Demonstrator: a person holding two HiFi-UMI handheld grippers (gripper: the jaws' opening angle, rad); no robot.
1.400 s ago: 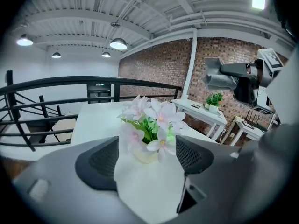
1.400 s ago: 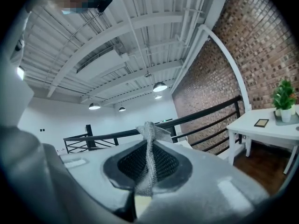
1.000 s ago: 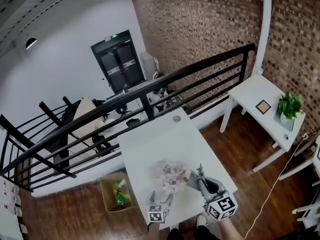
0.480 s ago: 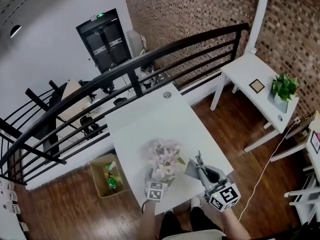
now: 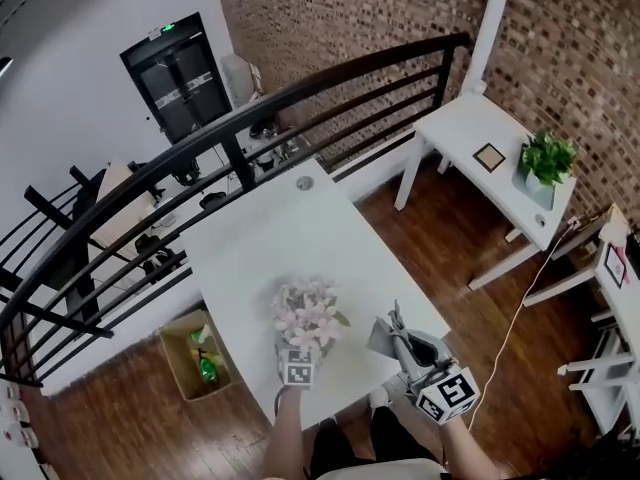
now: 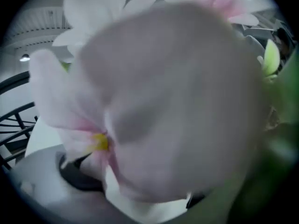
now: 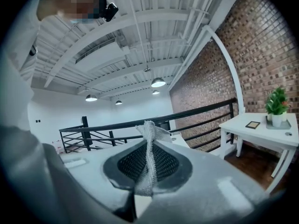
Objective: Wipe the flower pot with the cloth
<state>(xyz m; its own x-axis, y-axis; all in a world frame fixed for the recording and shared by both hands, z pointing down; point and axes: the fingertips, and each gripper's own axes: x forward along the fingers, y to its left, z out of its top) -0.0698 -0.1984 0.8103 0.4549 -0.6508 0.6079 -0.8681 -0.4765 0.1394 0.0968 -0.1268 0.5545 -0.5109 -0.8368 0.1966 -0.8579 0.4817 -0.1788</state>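
Near the front edge of the white table (image 5: 290, 233) stands the flower pot (image 5: 303, 320), its body mostly hidden in the head view under pink-and-white blossoms. The left tongs (image 5: 298, 353) reach into it from the person's side; they have just been opening and now stand spread wide, with petals crowding the space between them and neither pad pressing on anything. In the left gripper view the blooms fill almost everything. To the right, apart from the pot, the right tongs (image 5: 398, 333) are pressed together on a grey woven cloth (image 7: 148, 153), which sticks up in a fold from between the pads. A black railing (image 5: 250, 108) runs beyond the table
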